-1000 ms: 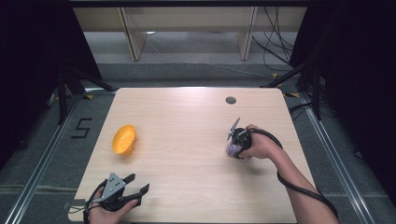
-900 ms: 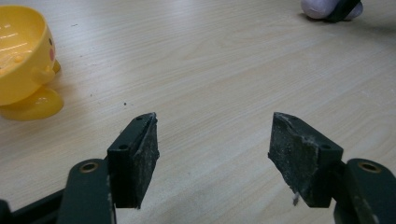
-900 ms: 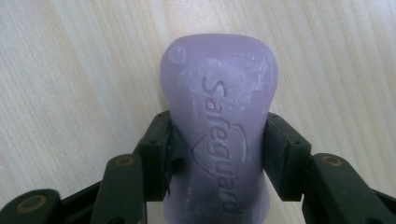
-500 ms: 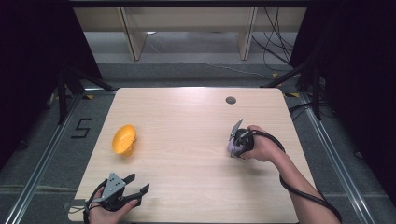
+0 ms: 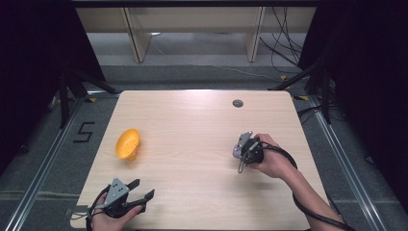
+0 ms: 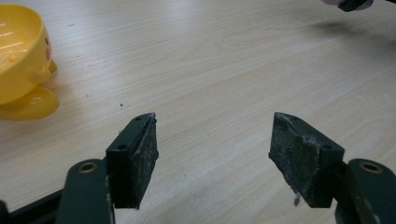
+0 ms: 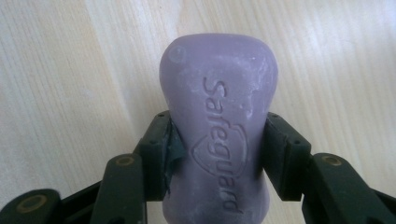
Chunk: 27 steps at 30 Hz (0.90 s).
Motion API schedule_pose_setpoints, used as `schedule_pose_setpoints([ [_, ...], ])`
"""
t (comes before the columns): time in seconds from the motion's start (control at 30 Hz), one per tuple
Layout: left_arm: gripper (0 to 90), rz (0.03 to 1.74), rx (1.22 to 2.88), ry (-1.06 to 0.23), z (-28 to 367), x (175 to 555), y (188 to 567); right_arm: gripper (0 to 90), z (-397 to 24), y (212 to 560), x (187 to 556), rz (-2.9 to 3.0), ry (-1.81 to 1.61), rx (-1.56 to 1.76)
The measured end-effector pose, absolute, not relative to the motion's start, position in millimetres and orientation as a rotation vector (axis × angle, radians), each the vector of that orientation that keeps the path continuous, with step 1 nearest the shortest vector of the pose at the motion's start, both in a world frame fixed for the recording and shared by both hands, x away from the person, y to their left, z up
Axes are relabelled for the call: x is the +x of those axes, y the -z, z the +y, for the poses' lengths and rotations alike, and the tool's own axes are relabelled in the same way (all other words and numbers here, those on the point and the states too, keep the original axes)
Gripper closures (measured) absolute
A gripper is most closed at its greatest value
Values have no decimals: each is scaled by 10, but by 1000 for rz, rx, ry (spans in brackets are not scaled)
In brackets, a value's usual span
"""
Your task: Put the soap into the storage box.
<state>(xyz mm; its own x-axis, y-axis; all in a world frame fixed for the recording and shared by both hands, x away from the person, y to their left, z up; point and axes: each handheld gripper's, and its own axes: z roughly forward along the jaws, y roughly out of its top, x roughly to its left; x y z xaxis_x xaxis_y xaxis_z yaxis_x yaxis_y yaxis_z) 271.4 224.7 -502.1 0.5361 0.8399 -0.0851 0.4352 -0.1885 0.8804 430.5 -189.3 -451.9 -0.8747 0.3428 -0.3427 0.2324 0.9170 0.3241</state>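
Observation:
A purple bar of soap (image 7: 218, 126) with raised lettering sits between the jaws of my right gripper (image 7: 217, 154), which is shut on its narrow waist. From above, the soap (image 5: 237, 151) pokes out at the left of that right gripper (image 5: 243, 155), right of the table's middle. A yellow duck-shaped dish (image 5: 128, 143) rests at the table's left, its hollow tipped toward the camera; the dish (image 6: 21, 60) fills the upper left corner of the left gripper view. My left gripper (image 5: 141, 189) stands open near the front left edge, and the left gripper (image 6: 212, 161) has only bare tabletop between its jaws.
A wooden table (image 5: 192, 125) carries everything; a small dark round cap (image 5: 237, 103) sits in it near the far edge. Black cables trail off the right side. Dark stands and floor rails flank the table, and wooden legs stand behind it.
My right gripper has carried the soap a little toward the front of the table and lifted it slightly. The left gripper has stayed where it was.

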Motion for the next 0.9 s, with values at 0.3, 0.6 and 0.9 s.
schedule_pose_setpoints([
  [0.3,315,1052,1813,-525,2241,2718,5024,504,-1914,4482,4098,2615,-380,364],
  [0.6,318,1071,1802,-523,2231,2718,5017,504,-1882,4416,3848,2549,-422,354],
  [0.9,318,1036,1836,-507,2147,2813,4908,504,-1850,4371,3573,2473,-453,379],
])
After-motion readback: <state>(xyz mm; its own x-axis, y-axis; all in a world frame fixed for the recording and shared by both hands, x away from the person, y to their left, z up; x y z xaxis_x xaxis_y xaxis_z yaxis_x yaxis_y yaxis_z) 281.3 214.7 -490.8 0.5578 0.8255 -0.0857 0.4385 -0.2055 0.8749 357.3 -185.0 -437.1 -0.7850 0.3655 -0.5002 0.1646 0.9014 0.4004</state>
